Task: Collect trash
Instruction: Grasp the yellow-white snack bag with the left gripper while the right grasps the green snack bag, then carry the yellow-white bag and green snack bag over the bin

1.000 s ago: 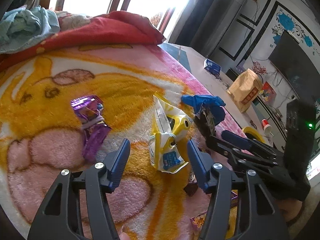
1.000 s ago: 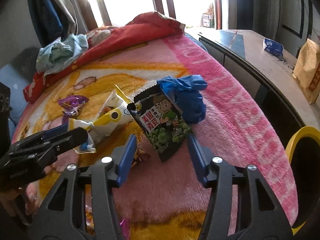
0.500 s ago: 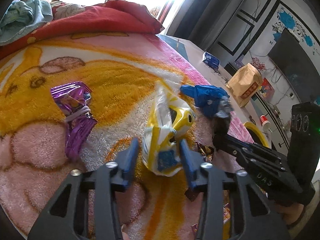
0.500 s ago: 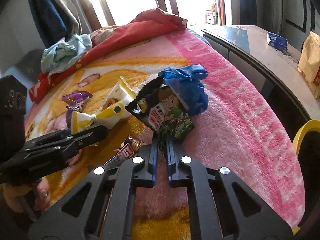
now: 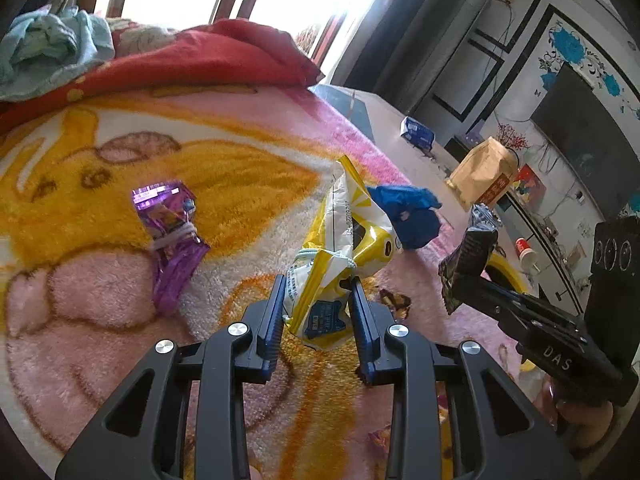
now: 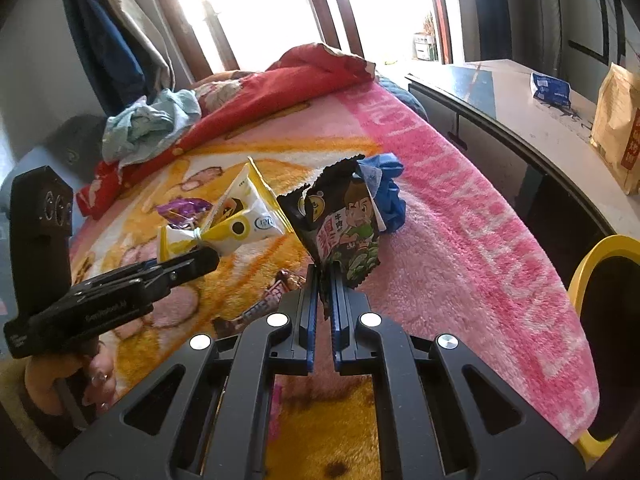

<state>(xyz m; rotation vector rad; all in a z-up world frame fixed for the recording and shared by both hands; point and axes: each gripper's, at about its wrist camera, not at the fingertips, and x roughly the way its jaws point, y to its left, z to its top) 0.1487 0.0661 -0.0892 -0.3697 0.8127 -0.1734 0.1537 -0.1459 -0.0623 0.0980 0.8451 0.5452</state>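
A yellow and white snack bag (image 5: pixel 348 220) stands up from the pink and yellow blanket (image 5: pixel 80 320). My left gripper (image 5: pixel 318 284) is closing, and its pads press the bag's lower end from both sides. The right wrist view shows that bag (image 6: pixel 244 220) at the left gripper's (image 6: pixel 204 256) tip. My right gripper (image 6: pixel 326 268) is shut on the bottom edge of a black snack bag (image 6: pixel 344 224) with a cartoon figure and holds it upright above the blanket. A purple wrapper (image 5: pixel 172 236), a crumpled blue piece (image 5: pixel 408 216) and a small brown wrapper (image 5: pixel 394 302) lie loose.
A yellow-rimmed bin (image 6: pixel 592 252) stands by the bed's right edge. Past it runs a desk (image 6: pixel 520 120) with a brown paper bag (image 6: pixel 616 128) and a blue packet (image 6: pixel 550 88). A red quilt (image 6: pixel 304 80) and a pale blue cloth (image 6: pixel 148 124) lie at the far end.
Both grippers went from open to closed, the left on the yellow bag, the right on the black bag. The black bag has come up off the blanket and stands upright.
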